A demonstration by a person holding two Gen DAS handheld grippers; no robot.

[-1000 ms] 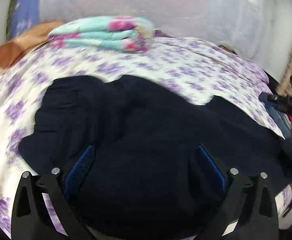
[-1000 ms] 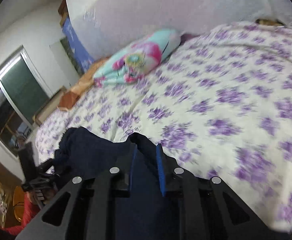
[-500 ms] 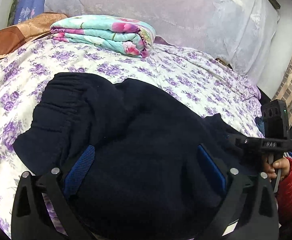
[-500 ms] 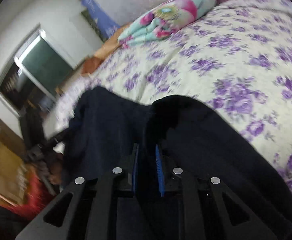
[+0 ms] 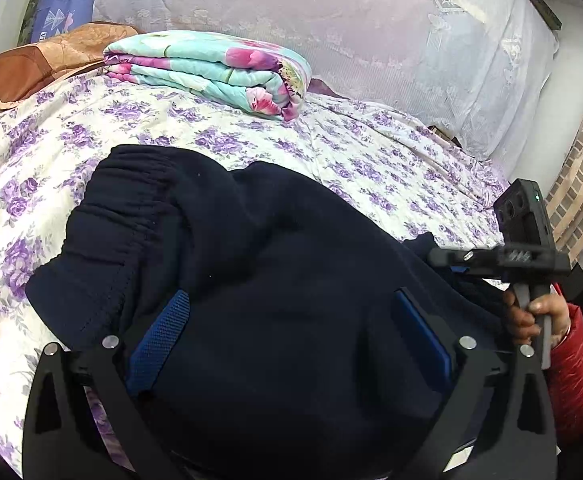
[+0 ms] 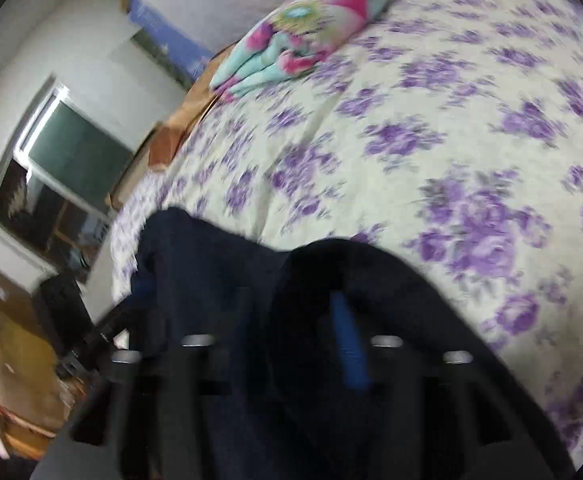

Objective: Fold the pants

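Pants (image 5: pixel 275 280): thick, soft, limp; we'd grip hems; right gripper (image 6: pixel 315 344) clenched on cloth, left gripper (image 5: pixel 291 340) spread wide, holding nothing.

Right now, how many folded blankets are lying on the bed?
1. The folded floral blanket lies at the far side of the bed, beyond the dark pants. Others could be hidden outside both views.

Dark navy pants (image 5: pixel 275 264), bunched in a heap on the bedsheet, elastic waistband at left
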